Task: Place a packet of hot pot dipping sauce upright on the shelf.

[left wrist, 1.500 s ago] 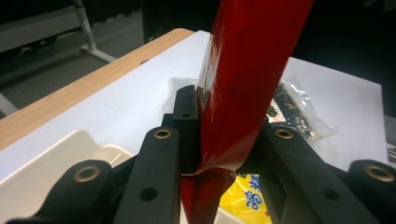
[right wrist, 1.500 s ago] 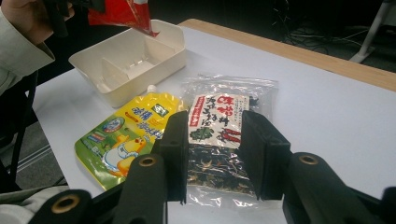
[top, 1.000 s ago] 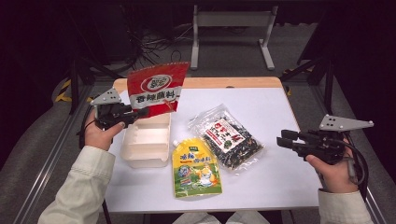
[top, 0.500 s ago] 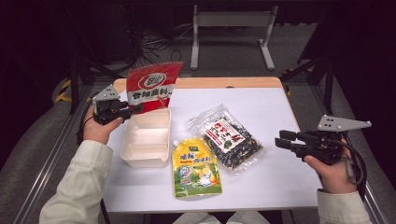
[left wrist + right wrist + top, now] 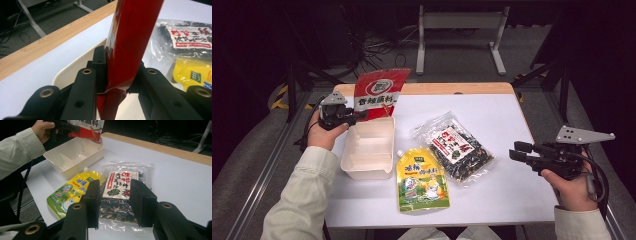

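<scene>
Red pouch point(image 5: 378, 91) hangs upper left, clamped in our left gripper point(image 5: 353, 116) above the white box point(image 5: 368, 150); yellow pouch point(image 5: 422, 178) and seaweed bag point(image 5: 455, 149) lie centre; our right gripper point(image 5: 518, 151) gapes empty.

**Red pouch upright over the white box**

The red pouch point(image 5: 377, 92) is a flat, glossy packet with a white label band and dark characters. It stands upright, pinched at its lower edge, above the far end of the white box point(image 5: 368, 150). The box is an open, shallow, cream-coloured rectangular container with inner dividers, lying on the table's left half.
</scene>
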The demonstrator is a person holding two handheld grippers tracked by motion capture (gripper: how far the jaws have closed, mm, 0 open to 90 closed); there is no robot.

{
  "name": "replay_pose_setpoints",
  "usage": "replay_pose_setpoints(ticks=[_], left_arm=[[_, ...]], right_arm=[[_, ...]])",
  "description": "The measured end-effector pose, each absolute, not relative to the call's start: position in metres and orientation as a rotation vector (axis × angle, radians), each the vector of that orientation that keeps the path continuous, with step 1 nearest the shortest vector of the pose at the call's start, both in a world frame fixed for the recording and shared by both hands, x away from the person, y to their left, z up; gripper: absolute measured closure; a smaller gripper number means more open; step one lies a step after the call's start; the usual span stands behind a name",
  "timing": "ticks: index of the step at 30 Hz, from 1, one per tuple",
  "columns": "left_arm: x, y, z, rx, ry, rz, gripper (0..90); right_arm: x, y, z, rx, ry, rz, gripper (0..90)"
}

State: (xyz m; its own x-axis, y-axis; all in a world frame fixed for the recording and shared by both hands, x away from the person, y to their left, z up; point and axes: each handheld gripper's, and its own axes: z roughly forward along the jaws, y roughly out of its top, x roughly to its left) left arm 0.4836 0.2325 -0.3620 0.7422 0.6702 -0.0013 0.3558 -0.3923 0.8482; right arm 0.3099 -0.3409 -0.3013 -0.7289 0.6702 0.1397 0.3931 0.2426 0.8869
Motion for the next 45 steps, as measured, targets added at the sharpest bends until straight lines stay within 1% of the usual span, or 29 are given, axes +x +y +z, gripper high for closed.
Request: replay_pose_setpoints(ticks=[6,9,13,19,26,34,37,39,43,45], left_arm=[[0.49,0.229,-0.367,2.034,0.784,0.434,74.8],[0.49,0.231,-0.369,2.039,0.801,0.412,74.8],[0.491,0.233,-0.37,2.05,0.809,0.428,74.8],[0.498,0.229,-0.379,2.063,0.809,0.394,74.8],[0.505,0.225,-0.383,2.054,0.774,0.428,74.8],[0.51,0.227,-0.388,2.033,0.788,0.446,74.7],[0.511,0.225,-0.39,2.045,0.801,0.467,74.0],[0.512,0.223,-0.393,2.067,0.807,0.505,73.2],[0.513,0.22,-0.394,2.08,0.816,0.533,72.0],[0.514,0.218,-0.398,2.101,0.845,0.525,71.2]], right_arm=[[0.309,-0.341,-0.302,0.988,2.252,1.476,60.3],[0.309,-0.341,-0.302,0.989,2.252,1.475,60.2],[0.309,-0.341,-0.303,0.99,2.252,1.473,60.1],[0.308,-0.339,-0.303,0.986,2.262,1.476,59.4],[0.309,-0.339,-0.305,0.989,2.27,1.488,59.1],[0.308,-0.339,-0.307,0.994,2.27,1.487,59.1],[0.308,-0.338,-0.307,0.995,2.275,1.488,59.0],[0.308,-0.337,-0.307,0.992,2.278,1.485,59.0],[0.309,-0.336,-0.308,0.992,2.286,1.485,58.9],[0.309,-0.335,-0.309,0.988,2.287,1.482,58.9]])
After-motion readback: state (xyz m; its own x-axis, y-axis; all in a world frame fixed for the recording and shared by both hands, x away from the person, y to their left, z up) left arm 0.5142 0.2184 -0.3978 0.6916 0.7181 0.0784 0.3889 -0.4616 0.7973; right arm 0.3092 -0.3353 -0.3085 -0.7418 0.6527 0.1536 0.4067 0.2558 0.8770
